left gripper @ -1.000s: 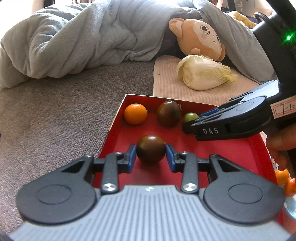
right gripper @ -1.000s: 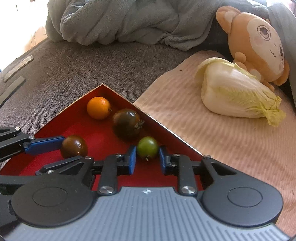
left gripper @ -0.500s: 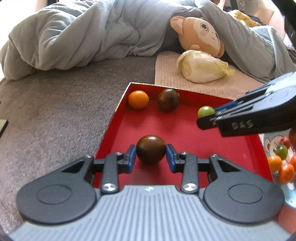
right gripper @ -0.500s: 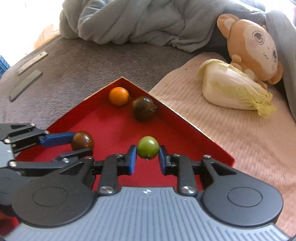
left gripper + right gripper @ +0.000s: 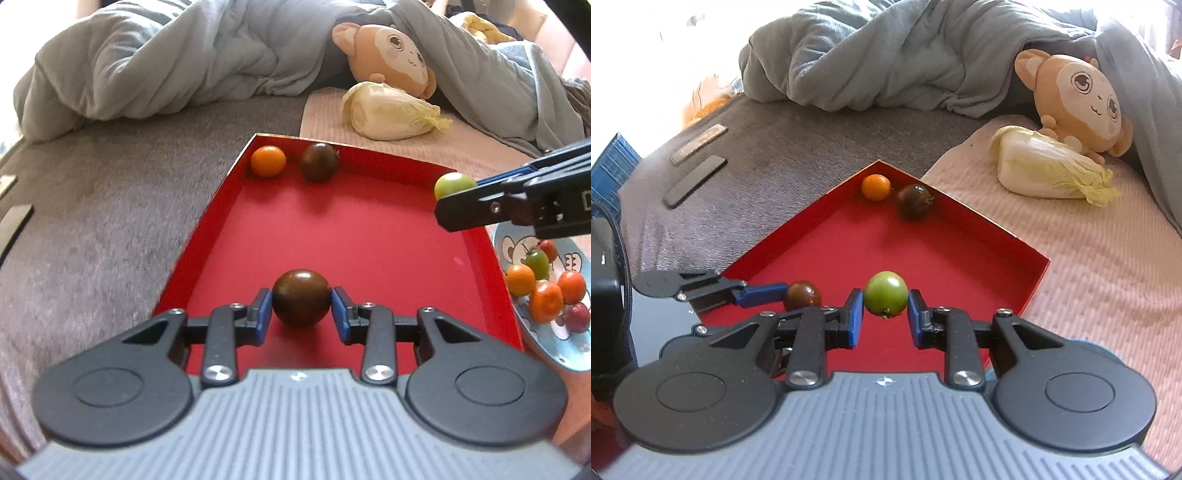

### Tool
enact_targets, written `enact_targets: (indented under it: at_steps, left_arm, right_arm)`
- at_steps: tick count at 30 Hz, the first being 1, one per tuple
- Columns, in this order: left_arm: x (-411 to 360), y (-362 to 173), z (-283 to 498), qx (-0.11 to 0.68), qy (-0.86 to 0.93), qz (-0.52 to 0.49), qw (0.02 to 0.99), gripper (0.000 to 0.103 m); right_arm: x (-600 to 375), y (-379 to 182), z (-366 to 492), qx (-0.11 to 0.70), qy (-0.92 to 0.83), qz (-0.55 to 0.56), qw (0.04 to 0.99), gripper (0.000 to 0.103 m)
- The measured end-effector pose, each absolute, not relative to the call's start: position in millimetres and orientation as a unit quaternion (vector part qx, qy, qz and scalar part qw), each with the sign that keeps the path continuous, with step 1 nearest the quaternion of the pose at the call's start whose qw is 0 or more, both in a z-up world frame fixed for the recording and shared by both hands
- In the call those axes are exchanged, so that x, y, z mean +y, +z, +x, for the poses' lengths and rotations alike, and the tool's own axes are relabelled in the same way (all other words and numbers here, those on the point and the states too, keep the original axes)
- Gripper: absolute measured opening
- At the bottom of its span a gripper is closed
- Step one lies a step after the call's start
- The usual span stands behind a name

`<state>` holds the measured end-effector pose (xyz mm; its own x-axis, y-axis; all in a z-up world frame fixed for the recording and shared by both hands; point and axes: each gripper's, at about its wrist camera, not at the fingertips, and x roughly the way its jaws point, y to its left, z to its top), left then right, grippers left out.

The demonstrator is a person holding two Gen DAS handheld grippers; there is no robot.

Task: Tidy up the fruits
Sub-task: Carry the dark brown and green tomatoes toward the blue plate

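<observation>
My left gripper is shut on a dark brown tomato and holds it above the near end of the red tray. My right gripper is shut on a green tomato and holds it above the tray; the same tomato shows in the left wrist view over the tray's right edge. An orange tomato and another dark tomato lie in the tray's far corner. The left gripper's dark tomato shows in the right wrist view.
A blue-and-white plate with several small tomatoes sits right of the tray. A cabbage, a plush monkey and a grey blanket lie behind. Two flat bars lie on the grey cover.
Both grippers have risen and pulled back with their tomatoes. The right gripper has carried the green tomato from the tray's far corner toward the tray's right edge.
</observation>
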<state>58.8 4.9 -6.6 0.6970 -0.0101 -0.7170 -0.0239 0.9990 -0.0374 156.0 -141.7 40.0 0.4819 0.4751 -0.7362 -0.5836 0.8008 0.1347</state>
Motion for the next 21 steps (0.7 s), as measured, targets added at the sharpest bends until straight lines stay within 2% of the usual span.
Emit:
enact_targets:
  at_steps: [21]
  left_arm:
    - [-27,4,21,0.406,0.022,-0.009,0.914,0.038]
  right_arm:
    - [-177,57,139,0.385,0.322,-0.06,0.863,0.03]
